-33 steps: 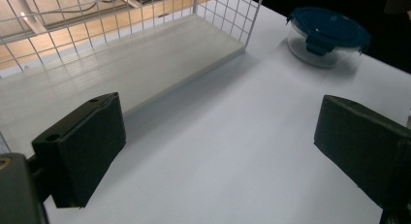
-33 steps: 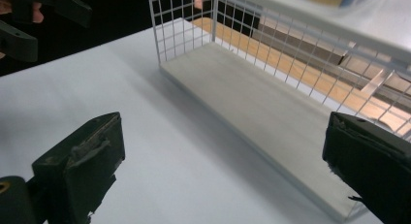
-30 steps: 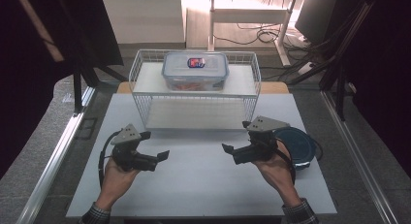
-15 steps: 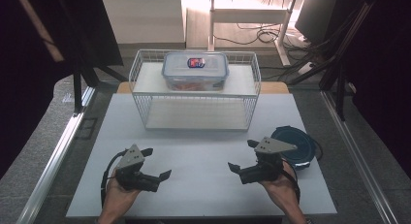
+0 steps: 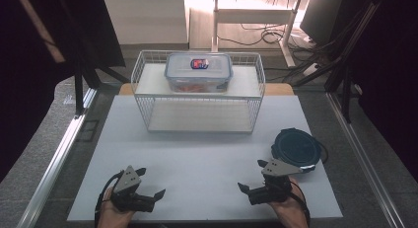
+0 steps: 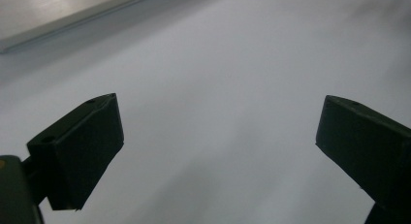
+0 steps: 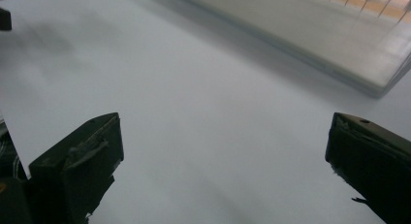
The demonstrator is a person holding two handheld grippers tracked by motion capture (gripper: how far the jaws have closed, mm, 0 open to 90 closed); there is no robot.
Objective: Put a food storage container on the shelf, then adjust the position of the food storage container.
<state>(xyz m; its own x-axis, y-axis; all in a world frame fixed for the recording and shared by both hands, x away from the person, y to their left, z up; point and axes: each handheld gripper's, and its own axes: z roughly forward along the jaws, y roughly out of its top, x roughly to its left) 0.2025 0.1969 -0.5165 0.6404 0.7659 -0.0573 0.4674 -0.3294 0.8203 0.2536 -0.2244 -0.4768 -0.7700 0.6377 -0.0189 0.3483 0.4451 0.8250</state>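
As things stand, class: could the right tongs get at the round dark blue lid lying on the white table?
Probably yes. The right tongs are open and empty, and the round dark blue lid lies just ahead to their right on the white table, with nothing between them.

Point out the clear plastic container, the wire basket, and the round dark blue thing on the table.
Plastic container (image 5: 198,71): high view, on its clear lid.
Wire basket (image 5: 199,100): high view, on its front wire wall.
Round dark blue object (image 5: 295,147): high view, on its top face.
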